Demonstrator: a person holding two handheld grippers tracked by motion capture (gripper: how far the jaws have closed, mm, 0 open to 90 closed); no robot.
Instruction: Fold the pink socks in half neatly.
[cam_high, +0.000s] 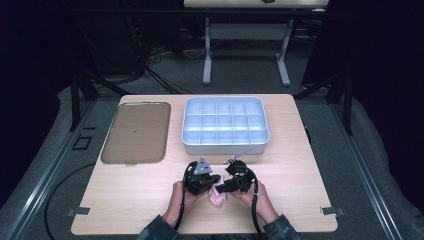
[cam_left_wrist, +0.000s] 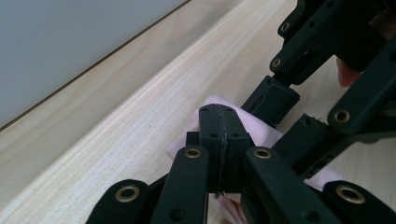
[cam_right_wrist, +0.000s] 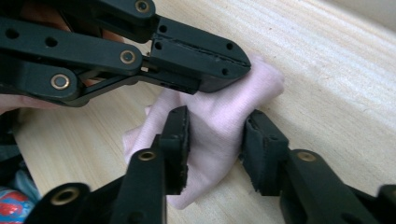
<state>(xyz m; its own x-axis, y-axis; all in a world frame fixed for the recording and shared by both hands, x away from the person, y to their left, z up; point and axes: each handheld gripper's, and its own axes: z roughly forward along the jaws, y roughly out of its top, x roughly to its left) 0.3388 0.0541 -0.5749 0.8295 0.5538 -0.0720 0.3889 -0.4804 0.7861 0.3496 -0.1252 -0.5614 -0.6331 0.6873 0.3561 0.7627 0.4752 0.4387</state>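
Note:
A small pink cloth (cam_high: 218, 198) lies crumpled on the wooden table (cam_high: 125, 200) near its front edge, between my two grippers. My left gripper (cam_high: 212, 185) is shut on the cloth's upper fold; in the left gripper view its jaws (cam_left_wrist: 219, 114) press together over the pink cloth (cam_left_wrist: 256, 125). My right gripper (cam_high: 221, 188) faces it from the right. In the right gripper view my right gripper (cam_right_wrist: 217, 135) is open, one jaw on each side of a ridge of the cloth (cam_right_wrist: 266, 79), just below the left gripper (cam_right_wrist: 240, 65).
A white box with several compartments (cam_high: 225, 148) stands behind the grippers at mid-table; its wall (cam_left_wrist: 70, 37) is close by in the left gripper view. A flat brown tray (cam_high: 135, 132) lies at the back left. Bare wood lies to either side.

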